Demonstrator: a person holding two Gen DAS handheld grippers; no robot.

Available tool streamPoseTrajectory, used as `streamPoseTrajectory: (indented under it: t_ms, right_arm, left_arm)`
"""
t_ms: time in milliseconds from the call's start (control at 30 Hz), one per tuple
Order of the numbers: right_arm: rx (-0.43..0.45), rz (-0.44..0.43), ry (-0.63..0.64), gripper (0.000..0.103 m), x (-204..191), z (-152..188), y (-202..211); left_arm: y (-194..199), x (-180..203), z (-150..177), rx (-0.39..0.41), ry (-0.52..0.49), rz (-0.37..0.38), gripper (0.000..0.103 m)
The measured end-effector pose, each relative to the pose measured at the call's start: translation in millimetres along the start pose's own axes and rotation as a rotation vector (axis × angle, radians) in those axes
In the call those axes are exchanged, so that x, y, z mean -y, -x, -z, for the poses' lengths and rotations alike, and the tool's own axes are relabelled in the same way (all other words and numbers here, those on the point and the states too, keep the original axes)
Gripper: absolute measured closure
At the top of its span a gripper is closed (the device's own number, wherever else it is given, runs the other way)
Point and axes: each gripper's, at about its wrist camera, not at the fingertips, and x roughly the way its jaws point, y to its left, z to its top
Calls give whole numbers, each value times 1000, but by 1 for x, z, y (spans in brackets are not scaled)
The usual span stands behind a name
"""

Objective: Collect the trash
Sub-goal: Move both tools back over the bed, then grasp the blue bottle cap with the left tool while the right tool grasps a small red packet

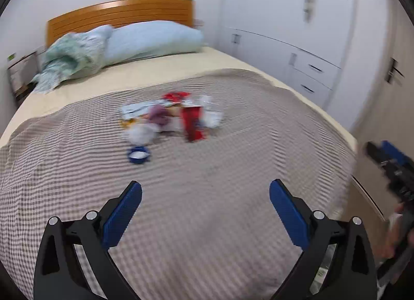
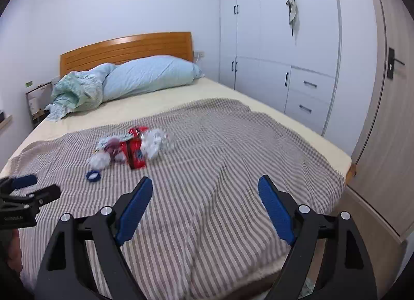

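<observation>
A pile of trash [image 1: 173, 116] lies in the middle of the striped blanket [image 1: 233, 170] on the bed: a red carton [image 1: 192, 124], crumpled white paper [image 1: 139, 134], wrappers and a purple wad. A blue lid [image 1: 138, 155] lies just in front of the pile. The pile also shows in the right wrist view [image 2: 132, 147], with the red carton [image 2: 135, 156] and the blue lid [image 2: 93, 176]. My left gripper [image 1: 205, 191] is open and empty, above the blanket short of the pile. My right gripper [image 2: 205, 187] is open and empty, further right.
A blue pillow [image 2: 150, 74] and a bunched green cloth [image 2: 75, 93] lie by the wooden headboard [image 2: 126, 46]. White wardrobe doors and drawers [image 2: 308, 93] stand right of the bed. A nightstand [image 2: 38, 103] stands at the left. The other gripper shows at each view's edge.
</observation>
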Motion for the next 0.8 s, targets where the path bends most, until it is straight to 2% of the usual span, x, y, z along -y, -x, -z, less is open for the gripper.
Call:
streamPoseTrajectory:
  t_ms: [133, 233, 267, 300, 367, 433, 467, 533, 567, 633, 667, 700, 733, 800]
  right_arm:
    - [28, -18, -109, 20, -24, -16, -30]
    - [28, -14, -215, 19, -48, -28, -65]
    - [26, -17, -230, 19, -60, -29, -79]
    - [17, -17, -214, 19, -71, -30, -90]
    - [-53, 14, -180, 20, -89, -23, -111]
    - [-99, -46, -195, 19, -101, -12, -130]
    - [-116, -61, -134, 19, -109, -5, -138]
    - [-167, 11, -42, 19, -116, 1, -151]
    - [-187, 22, -31, 19, -116, 2, -157]
    - [-213, -13, -83, 19, -105, 4, -164]
    - [-219, -24, -105, 19, -101, 5, -165]
    - [-224, -22, -117, 19, -97, 6, -166]
    - [-219, -12, -106, 19, -97, 6, -167]
    - [-216, 11, -63, 19, -105, 7, -169]
  left_arm:
    - [-52, -61, -8, -42, 71, -74, 7]
    - [-105, -85, -19, -104, 45, -112, 9]
    - [-122, -92, -20, -138, 36, -123, 13]
    - [-133, -98, -19, -161, 28, -127, 17]
    - [-160, -105, -21, -192, 18, -131, 18]
    - [-187, -108, -23, -219, 13, -140, 19]
    - [-198, -108, -23, -238, 11, -147, 22]
    - [-222, -108, -23, -274, 9, -165, 26]
    - [-234, -110, -24, -288, 14, -177, 26]
    - [-256, -114, -26, -307, 21, -208, 26]
    - [-265, -115, -26, -323, 15, -222, 32]
    - [-272, -116, -26, -341, 9, -228, 47]
    - [-271, -119, -28, -325, 25, -207, 51]
    - [-256, -125, -29, -280, 80, -210, 52]
